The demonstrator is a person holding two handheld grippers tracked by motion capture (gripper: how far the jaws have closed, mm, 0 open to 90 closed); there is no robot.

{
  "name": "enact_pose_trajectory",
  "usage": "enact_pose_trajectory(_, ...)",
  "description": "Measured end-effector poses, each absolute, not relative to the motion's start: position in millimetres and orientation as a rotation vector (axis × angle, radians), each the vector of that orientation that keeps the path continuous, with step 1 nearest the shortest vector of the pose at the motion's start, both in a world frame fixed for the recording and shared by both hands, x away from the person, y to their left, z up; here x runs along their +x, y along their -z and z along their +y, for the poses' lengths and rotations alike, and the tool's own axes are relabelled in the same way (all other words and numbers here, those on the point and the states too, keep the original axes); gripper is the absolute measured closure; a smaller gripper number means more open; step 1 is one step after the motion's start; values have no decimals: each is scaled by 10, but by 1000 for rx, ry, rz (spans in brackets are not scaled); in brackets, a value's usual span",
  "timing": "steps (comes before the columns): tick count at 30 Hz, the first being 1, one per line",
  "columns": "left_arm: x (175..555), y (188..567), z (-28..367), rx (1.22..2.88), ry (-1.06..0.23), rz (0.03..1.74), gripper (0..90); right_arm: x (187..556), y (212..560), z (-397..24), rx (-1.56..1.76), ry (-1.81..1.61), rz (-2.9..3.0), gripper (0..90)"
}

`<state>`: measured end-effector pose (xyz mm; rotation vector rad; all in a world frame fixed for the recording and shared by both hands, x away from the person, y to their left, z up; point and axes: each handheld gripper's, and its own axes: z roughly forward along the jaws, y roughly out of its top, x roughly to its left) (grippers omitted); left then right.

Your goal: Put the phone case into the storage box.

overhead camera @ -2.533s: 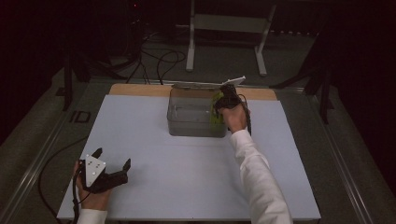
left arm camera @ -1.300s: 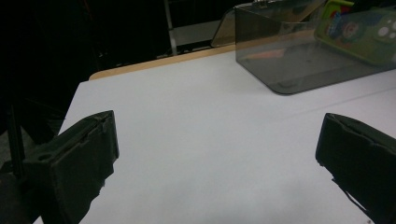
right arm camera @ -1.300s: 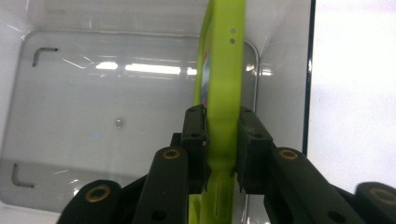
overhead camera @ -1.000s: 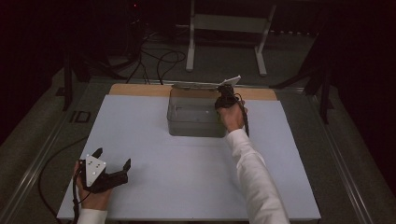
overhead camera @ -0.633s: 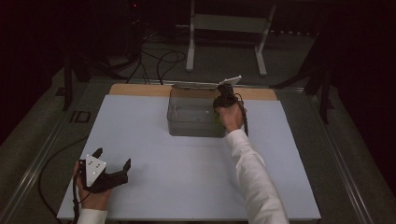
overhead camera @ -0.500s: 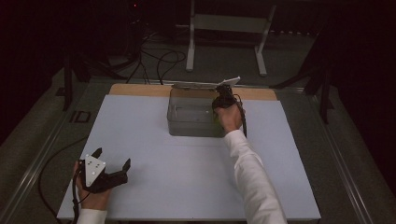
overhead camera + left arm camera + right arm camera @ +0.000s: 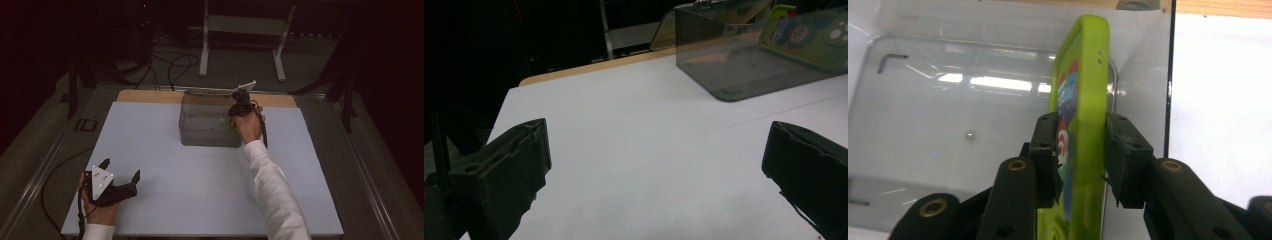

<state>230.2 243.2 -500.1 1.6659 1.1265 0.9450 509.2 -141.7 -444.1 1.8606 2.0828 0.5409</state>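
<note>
A clear plastic bin [image 7: 205, 136] stands at the far middle of the white table, its lid [image 7: 220, 91] swung back. My right gripper [image 7: 239, 107] reaches down into the bin's right end. In the right gripper view a lime-green phone case [image 7: 1083, 90] with a cartoon print stands on edge between the jaws of my right gripper [image 7: 1080, 125]. The jaws have just been opening a little, and the pads [image 7: 1045, 145] still lie against both faces of the case. My left gripper [image 7: 120, 169] rests open near the front left corner with nothing between its jaws.
From the left gripper view, the bin [image 7: 724, 75] and the green case [image 7: 809, 40] inside it sit far off at upper right. A wooden strip [image 7: 145, 96] runs along the table's far edge. Cables and a metal stand [image 7: 240, 30] lie on the floor beyond.
The right hand lowered the green case from above the bin's rim down into the bin, then held still. The left gripper has not moved.
</note>
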Motion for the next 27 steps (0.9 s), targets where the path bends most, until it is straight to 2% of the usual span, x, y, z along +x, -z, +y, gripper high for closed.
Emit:
enact_pose_trajectory(3, 2303, 5001, 2432, 1667, -944, 1126, 0, 5068, 4407, -1418, 1830, -544, 2096, 666)
enact_pose_trajectory(10, 2306, 5002, 2426, 1668, -943, 1124, 0, 4963, 4316, -1366, 1632, -552, 2145, 561)
enact_pose_trajectory(15, 2304, 5000, 2422, 1667, -944, 1123, 0, 4898, 4246, -1374, 1596, -571, 2149, 524)
enact_pose_trajectory(27, 2312, 5003, 2419, 1673, -938, 1123, 0, 4644, 4196, -1488, 1533, -717, 2149, 235)
